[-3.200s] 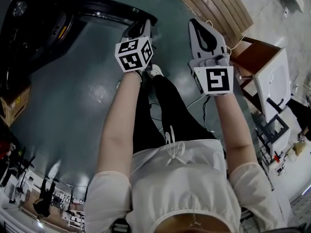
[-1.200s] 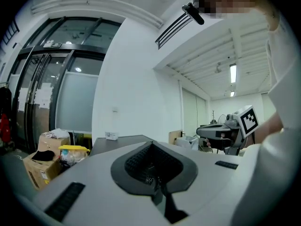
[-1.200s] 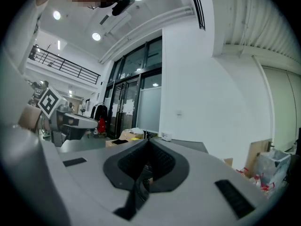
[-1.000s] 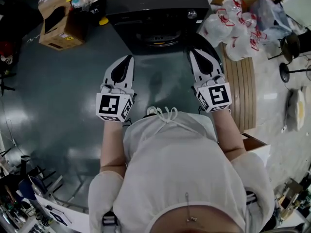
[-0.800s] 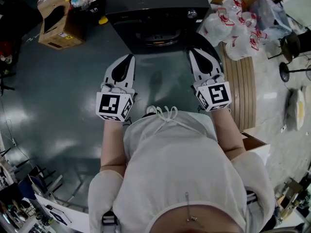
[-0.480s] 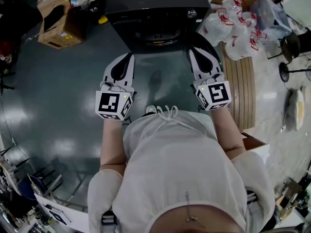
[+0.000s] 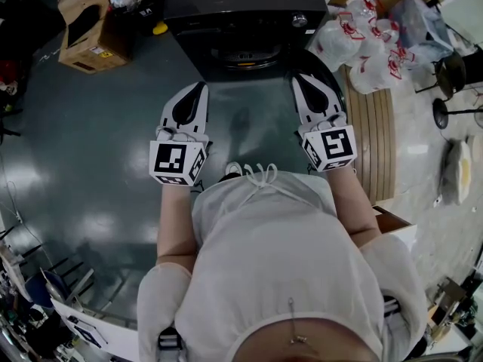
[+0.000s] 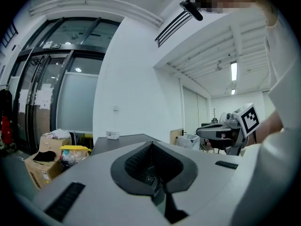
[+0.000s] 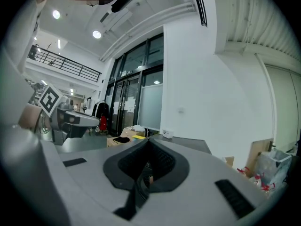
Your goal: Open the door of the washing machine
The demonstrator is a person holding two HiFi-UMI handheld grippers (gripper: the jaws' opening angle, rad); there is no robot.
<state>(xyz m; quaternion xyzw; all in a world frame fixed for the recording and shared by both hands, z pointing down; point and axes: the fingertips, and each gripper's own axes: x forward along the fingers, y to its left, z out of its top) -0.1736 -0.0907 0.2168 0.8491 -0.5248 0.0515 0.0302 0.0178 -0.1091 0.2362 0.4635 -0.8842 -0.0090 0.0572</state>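
Since the earliest frame the head view has swung round: the washing machine (image 7: 241, 13), then at 10 o'clock, now stands at 12 o'clock. Over the last second both tools kept still. Its door (image 7: 243, 55) faces the person, but this steep angle does not show whether it is shut or ajar. The left tool (image 7: 202, 89) and right tool (image 7: 302, 81) hover apart in front of it, jaws pressed together on nothing. A dark curved shape at 1 o'clock is half hidden behind the right tool.

From the left gripper view, the left tool (image 8: 151, 145) has its jaws together and blocks the door; only the machine's top (image 8: 120, 141) shows. The right tool (image 8: 202, 132) is at 3 o'clock.

From the right gripper view, the right tool (image 9: 148, 145), also closed, hides the door. The left tool (image 9: 94, 121) is at 9 o'clock.
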